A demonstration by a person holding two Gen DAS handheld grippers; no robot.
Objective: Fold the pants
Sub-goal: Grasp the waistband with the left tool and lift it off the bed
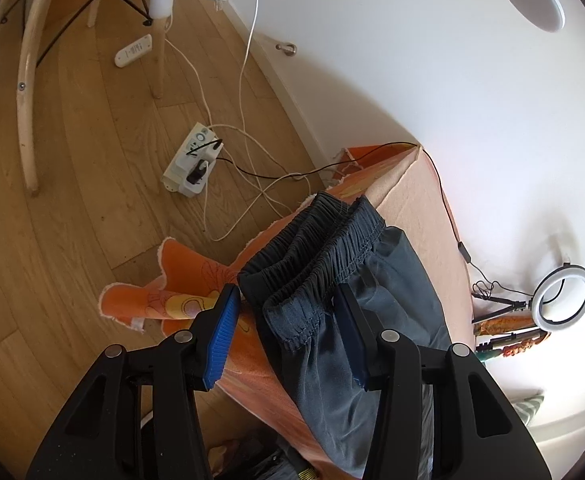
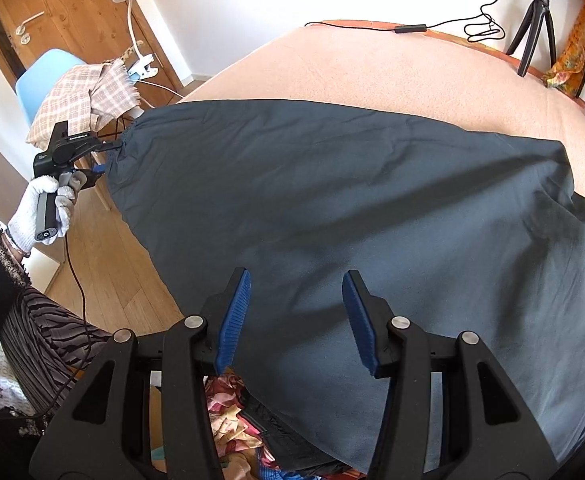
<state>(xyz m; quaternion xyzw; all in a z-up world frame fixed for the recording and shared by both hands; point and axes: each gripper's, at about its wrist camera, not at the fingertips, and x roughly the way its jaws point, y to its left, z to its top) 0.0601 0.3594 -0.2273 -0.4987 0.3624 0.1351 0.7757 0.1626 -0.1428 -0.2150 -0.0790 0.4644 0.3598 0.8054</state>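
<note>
Grey pants (image 2: 352, 208) lay spread over the peach-covered bed (image 2: 392, 68).
The left gripper (image 1: 288, 332) straddled the elastic waistband (image 1: 312, 248), jaws apart; the right gripper (image 2: 296, 316) hovered above the fabric, jaws parted, empty.

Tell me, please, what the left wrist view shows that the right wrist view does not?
Only the left wrist view shows the gathered waistband, the power strip on the floor, and the ring light. Only the right wrist view shows the gloved left hand, the blue chair and the wooden door. Both show the grey pants on the peach cover.
</note>
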